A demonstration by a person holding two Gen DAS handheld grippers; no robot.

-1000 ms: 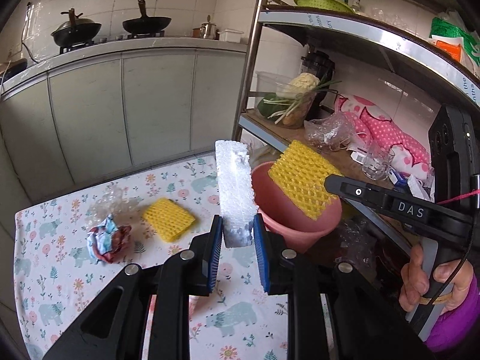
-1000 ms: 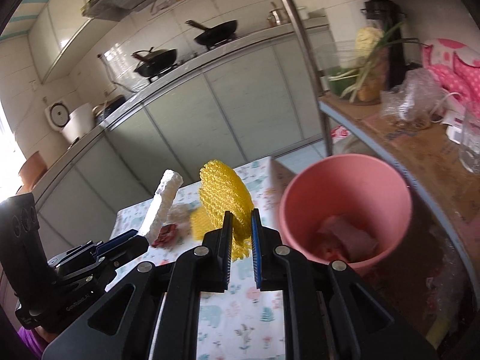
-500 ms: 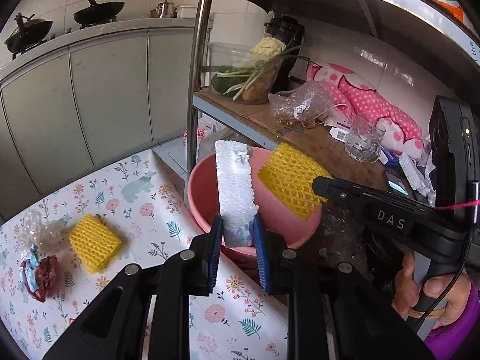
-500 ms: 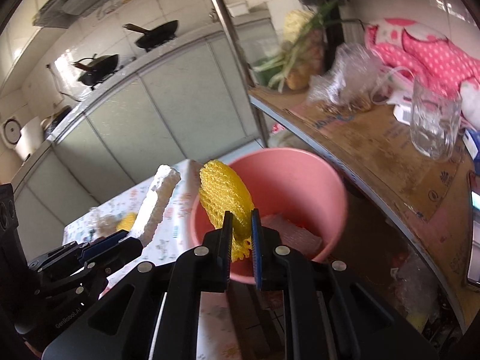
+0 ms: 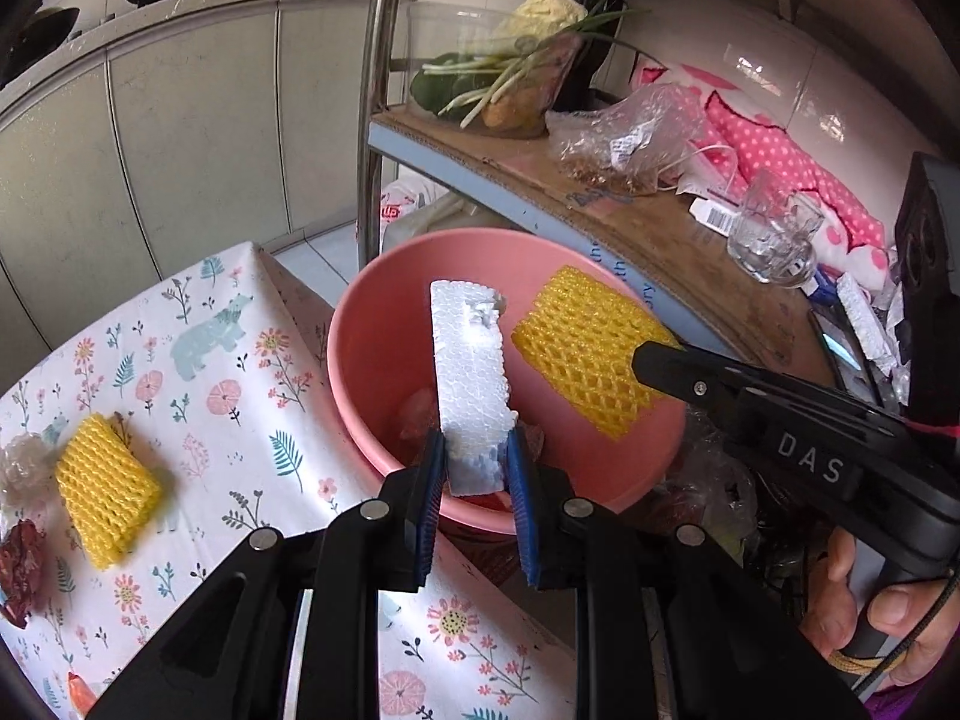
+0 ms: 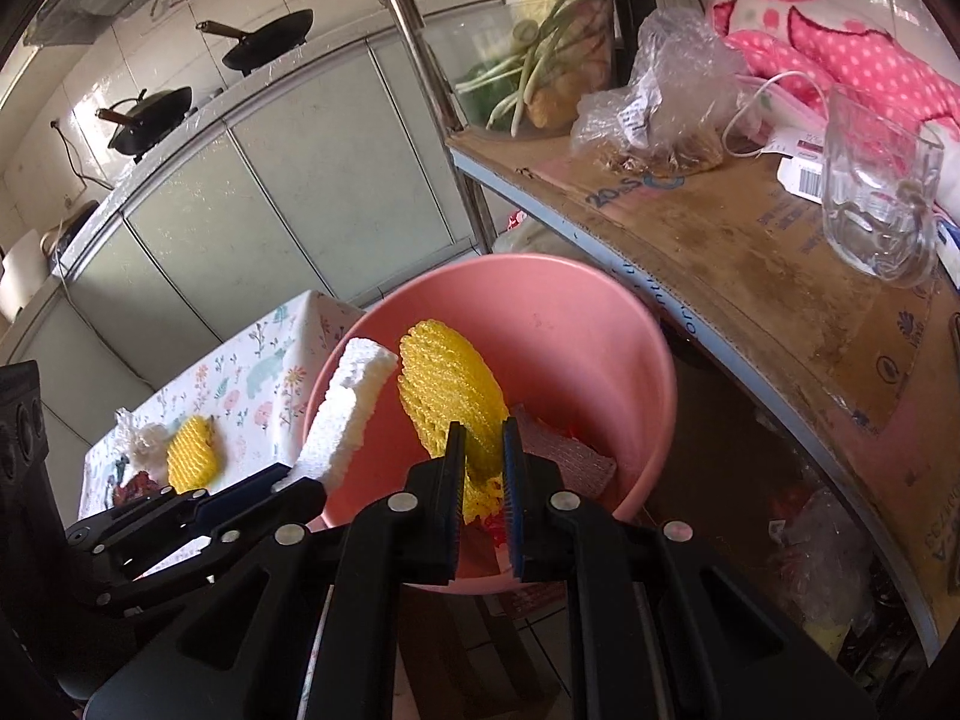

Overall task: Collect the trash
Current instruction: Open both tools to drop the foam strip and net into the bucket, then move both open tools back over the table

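Note:
My left gripper [image 5: 474, 456] is shut on a white foam block [image 5: 471, 384] and holds it upright over the pink bin [image 5: 360, 360]. My right gripper [image 6: 480, 450] is shut on a yellow foam net [image 6: 450, 396], also over the pink bin [image 6: 570, 324]. The net shows in the left wrist view [image 5: 585, 360], and the foam block in the right wrist view [image 6: 345, 414]. Some trash lies at the bin's bottom [image 6: 564, 450]. A second yellow foam net [image 5: 105, 480], a red wrapper [image 5: 21, 564] and a clear wrapper [image 5: 18, 465] lie on the floral tablecloth [image 5: 240, 420].
A metal shelf [image 5: 630, 210] stands right behind the bin with a glass mug [image 5: 771, 234], a plastic bag [image 5: 624, 144], vegetables [image 5: 510, 72] and pink cloth. Its steel post [image 5: 372, 90] rises left of the bin. Grey cabinets [image 5: 180, 108] stand behind the table.
Both grippers have moved right from over the table to over the pink bin, each still holding its piece. The bin now fills the middle of both views.

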